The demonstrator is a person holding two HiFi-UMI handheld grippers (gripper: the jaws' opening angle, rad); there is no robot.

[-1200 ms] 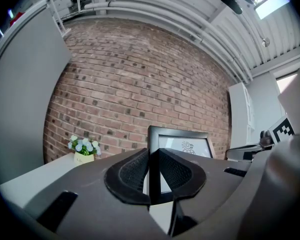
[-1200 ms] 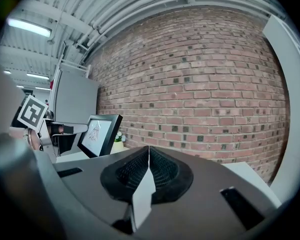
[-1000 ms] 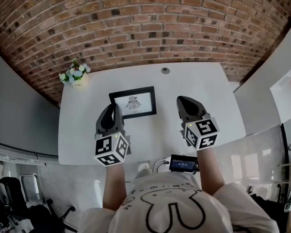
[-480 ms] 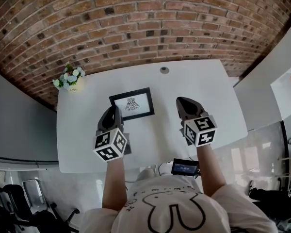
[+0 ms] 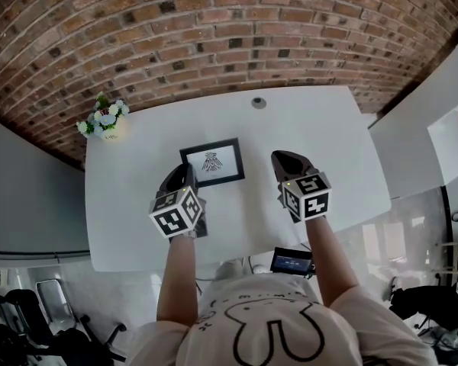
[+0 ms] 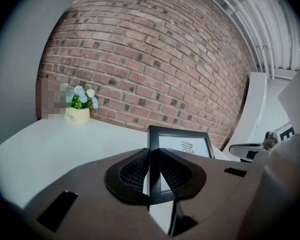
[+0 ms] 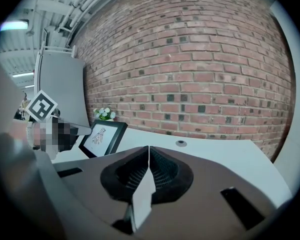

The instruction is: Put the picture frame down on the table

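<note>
The red brick wall (image 5: 229,36) fills the far side of the room, with grey panels on either side of it. Glossy pale floor tiles (image 5: 412,227) run along the near side. A white rectangular table (image 5: 328,136) stands against the wall with its top matte.

The left gripper (image 6: 150,156) pinches the left vertical bar of the black picture frame (image 6: 185,144). The frame is upright over the middle of the table (contact between its lower edge and the tabletop cannot be confirmed). Its print faces the person.

The right gripper (image 7: 149,151) hangs to the right of the frame and apart from it, jaws pressed together on nothing.

A small pot of white flowers (image 5: 103,120) occupies the far left corner. A round cable grommet (image 5: 259,103) sits near the wall edge.
</note>
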